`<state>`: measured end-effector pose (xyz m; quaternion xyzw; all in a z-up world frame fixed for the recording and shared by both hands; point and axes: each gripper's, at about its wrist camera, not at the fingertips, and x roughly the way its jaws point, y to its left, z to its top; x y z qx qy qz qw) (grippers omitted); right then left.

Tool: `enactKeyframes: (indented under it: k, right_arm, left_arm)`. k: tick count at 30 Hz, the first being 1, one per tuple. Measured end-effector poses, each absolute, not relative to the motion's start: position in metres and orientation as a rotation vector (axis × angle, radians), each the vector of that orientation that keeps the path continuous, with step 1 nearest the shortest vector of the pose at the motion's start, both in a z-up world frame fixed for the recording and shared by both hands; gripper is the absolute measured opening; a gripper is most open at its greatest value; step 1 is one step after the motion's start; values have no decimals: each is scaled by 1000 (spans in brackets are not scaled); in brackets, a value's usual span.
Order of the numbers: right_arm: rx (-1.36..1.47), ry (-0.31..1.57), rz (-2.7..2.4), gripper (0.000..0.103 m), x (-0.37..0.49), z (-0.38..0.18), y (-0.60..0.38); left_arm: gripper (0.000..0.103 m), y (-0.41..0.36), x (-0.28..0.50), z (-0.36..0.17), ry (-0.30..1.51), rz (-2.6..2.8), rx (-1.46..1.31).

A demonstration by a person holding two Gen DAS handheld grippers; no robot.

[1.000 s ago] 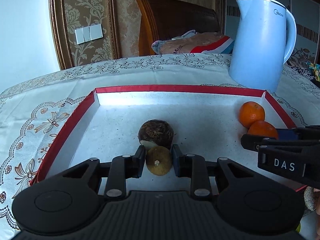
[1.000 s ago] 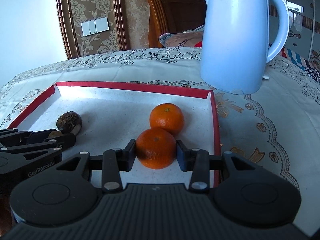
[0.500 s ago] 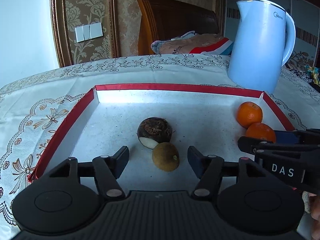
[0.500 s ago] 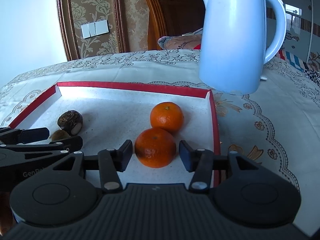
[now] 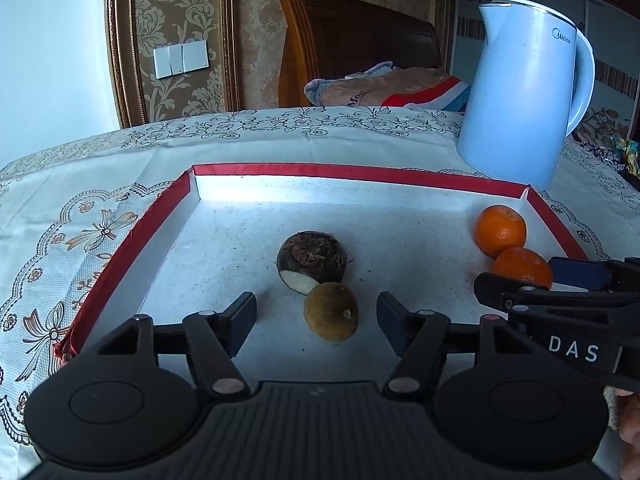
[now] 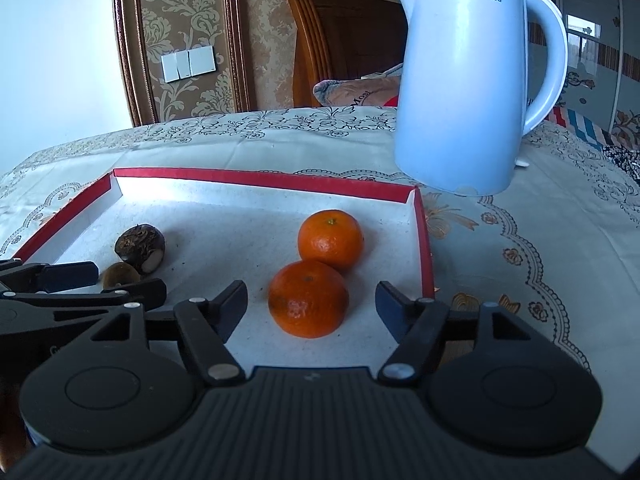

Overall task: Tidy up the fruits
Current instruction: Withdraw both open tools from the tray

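A second ago my left gripper (image 5: 316, 312) was squeezing the small round brown fruit (image 5: 331, 311), and my right gripper (image 6: 311, 300) was squeezing the near orange tangerine (image 6: 308, 298). Now both fruits are let go. The jaws of each gripper have just been opening. The left ones got wide first, and the right ones spread more slowly.

My left gripper now stands about half open. The small brown fruit lies between its fingers but touches neither one. It sits on the white floor of the shallow red-rimmed tray (image 5: 360, 174), touching the dark hairy root with a white cut patch (image 5: 312, 258) behind it.

My right gripper is about half open too. The near tangerine rests between its fingers with a gap on each side. It touches the far orange tangerine (image 6: 331, 240), close to the tray's right wall.

The tray lies on the desk with its lacy flowered cloth (image 6: 520, 240). A tall light-blue electric kettle (image 6: 464, 80) stands behind the tray.
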<state>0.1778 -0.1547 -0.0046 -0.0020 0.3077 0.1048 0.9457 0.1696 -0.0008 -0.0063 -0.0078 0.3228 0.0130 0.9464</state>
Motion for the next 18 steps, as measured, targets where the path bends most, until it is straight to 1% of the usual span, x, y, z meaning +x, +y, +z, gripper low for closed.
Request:
enactKeyframes:
  k: [3, 5, 11, 14, 18]
  right_arm:
    - [-6, 621, 213, 72, 177, -4, -155]
    - [-10, 614, 205, 78, 176, -4, -155]
    - [-15, 602, 214, 80, 173, -3, -155]
    - [-17, 589, 208, 86, 169, -2, -156]
    - [-16, 589, 210, 86, 168, -2, -158]
  left_arm:
    - [66, 0, 170, -7, 657, 29, -17]
    - [66, 1, 169, -6, 657, 32, -23]
    - [66, 2, 166, -6, 655, 33, -26]
    - [66, 2, 165, -6, 648, 31, -29]
    - [66, 2, 164, -6, 650, 27, -27]
